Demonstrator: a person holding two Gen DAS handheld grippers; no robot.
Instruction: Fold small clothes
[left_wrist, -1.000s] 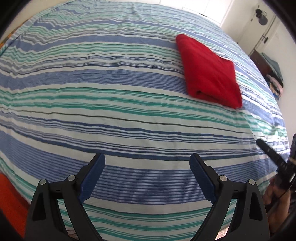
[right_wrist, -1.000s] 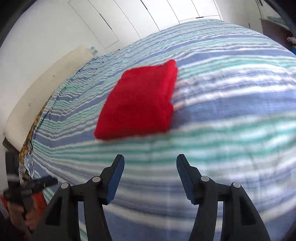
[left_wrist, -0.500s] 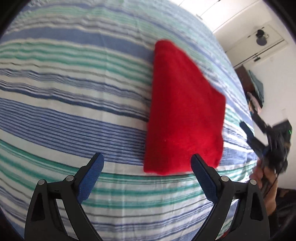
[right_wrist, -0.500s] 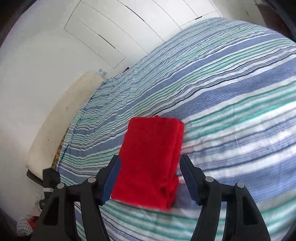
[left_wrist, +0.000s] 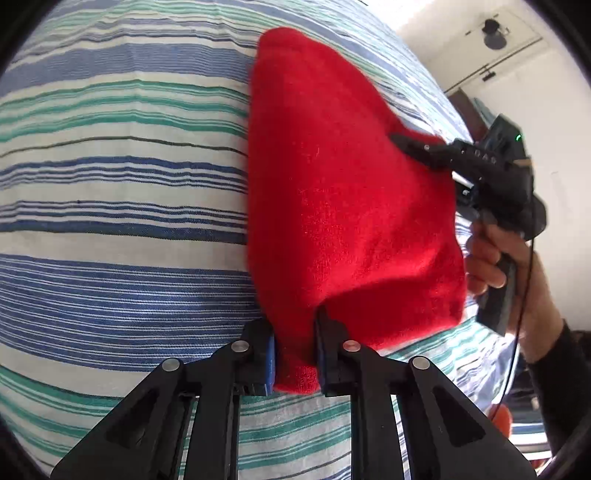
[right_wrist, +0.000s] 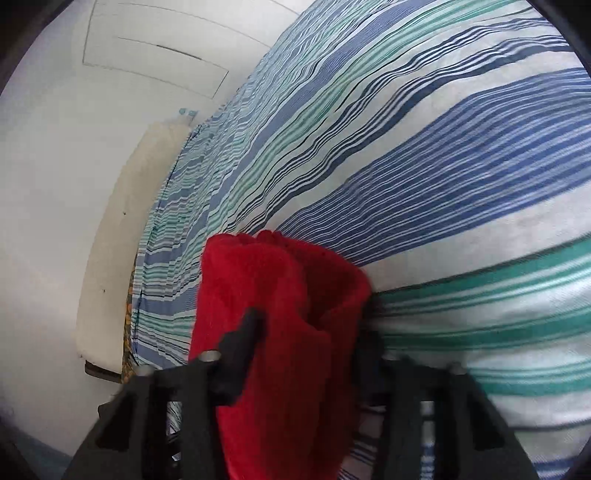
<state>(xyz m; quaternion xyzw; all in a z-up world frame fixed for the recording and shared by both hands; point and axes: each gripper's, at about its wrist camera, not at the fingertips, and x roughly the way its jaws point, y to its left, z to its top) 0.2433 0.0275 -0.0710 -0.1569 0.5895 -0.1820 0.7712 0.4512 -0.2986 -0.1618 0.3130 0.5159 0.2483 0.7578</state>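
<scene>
A folded red cloth (left_wrist: 343, 206) lies on the striped bed sheet (left_wrist: 122, 206). My left gripper (left_wrist: 295, 354) is shut on the cloth's near corner, which bunches between the blue pads. In the right wrist view the red cloth (right_wrist: 284, 332) fills the space between the fingers of my right gripper (right_wrist: 306, 343), which is clamped on the cloth's other end. The right gripper also shows in the left wrist view (left_wrist: 480, 173), its finger lying over the cloth's far right edge, held by a hand.
The bed sheet (right_wrist: 424, 166) spreads out beyond the cloth. A cream headboard (right_wrist: 122, 240) and white wall stand at the left in the right wrist view. A doorway and wall show behind the bed in the left wrist view.
Both grippers moved in onto the red cloth and closed on it, the left on the near corner, the right on the opposite end. The cloth is now bunched up.
</scene>
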